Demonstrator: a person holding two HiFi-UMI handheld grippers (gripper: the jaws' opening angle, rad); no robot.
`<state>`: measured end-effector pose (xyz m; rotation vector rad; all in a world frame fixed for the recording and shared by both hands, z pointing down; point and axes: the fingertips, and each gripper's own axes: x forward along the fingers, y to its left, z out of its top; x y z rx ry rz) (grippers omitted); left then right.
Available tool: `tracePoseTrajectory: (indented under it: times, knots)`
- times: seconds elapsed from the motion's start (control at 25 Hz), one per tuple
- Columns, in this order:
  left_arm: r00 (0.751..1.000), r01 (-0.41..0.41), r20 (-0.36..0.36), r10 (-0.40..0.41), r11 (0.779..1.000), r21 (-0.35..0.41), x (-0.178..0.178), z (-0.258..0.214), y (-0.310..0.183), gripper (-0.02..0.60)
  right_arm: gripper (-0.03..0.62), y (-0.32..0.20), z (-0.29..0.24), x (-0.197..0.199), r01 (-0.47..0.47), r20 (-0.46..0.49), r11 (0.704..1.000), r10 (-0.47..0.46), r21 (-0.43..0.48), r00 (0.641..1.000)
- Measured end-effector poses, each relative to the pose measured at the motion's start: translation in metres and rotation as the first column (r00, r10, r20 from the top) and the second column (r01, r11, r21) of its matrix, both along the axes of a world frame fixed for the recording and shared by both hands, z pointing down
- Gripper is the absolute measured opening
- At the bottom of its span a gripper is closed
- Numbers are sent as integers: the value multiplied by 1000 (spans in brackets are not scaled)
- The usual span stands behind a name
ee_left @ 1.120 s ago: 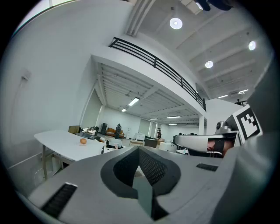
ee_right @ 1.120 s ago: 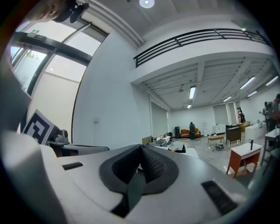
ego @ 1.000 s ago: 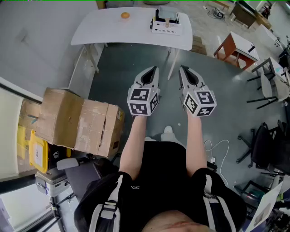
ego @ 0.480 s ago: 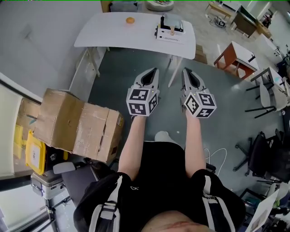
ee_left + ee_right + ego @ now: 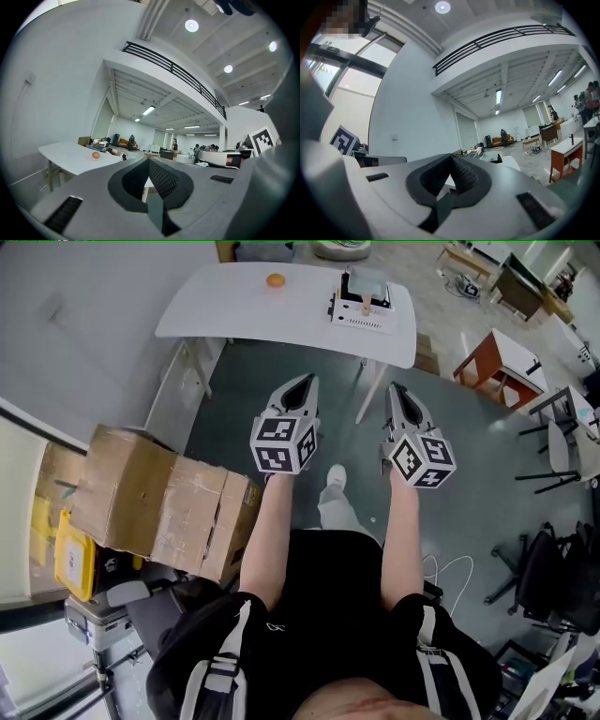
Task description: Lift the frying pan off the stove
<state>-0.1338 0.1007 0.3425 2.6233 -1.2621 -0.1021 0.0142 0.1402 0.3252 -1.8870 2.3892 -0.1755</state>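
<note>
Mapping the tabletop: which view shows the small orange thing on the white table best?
The head view: the orange thing lies unobstructed on the white table, seen from above. The left gripper view shows it small, side-on; the right gripper view misses it.

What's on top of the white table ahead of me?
On the white table: a small orange round thing and a white boxy unit. A grey item covers the unit's top; it is too small to identify.

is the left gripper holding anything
No, the left gripper has its jaws shut tip to tip with nothing between them.
</note>
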Motion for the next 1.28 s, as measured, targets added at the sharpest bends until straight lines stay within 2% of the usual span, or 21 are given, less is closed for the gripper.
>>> tracePoseTrajectory:
  times: [0.12,0.24,0.36,0.56,0.72,0.96,1.08,1.28]
  knots:
    - [999,3,53,-3,1000,15,9,6,-23,-2,2,-24,9,10,6,17,1000,-6,-7,1000]
    - [992,59,108,-66,996,63,11,1,-58,-2,2,-52,13,15,47,5,999,-47,-10,999]
    - [993,78,89,-84,995,70,20,-4,-89,-2,2,-80,12,27,57,-10,998,-57,-9,998]
    - [995,63,70,-67,996,58,58,2,-139,-2,3,-137,4,53,103,-15,995,-103,2,995]
    - [990,58,124,-66,996,67,90,9,-189,-2,3,-196,-8,79,126,-26,992,-126,19,992]
    - [997,-17,79,16,1000,17,146,15,-276,-2,3,-295,2,118,160,-19,987,-160,-14,987]
    - [994,-19,103,20,1000,-16,172,24,-312,-2,3,-335,8,158,150,-3,988,-150,-36,989]
    - [996,-30,79,35,998,-55,192,30,-359,0,3,-388,8,198,135,38,990,-133,-34,990]
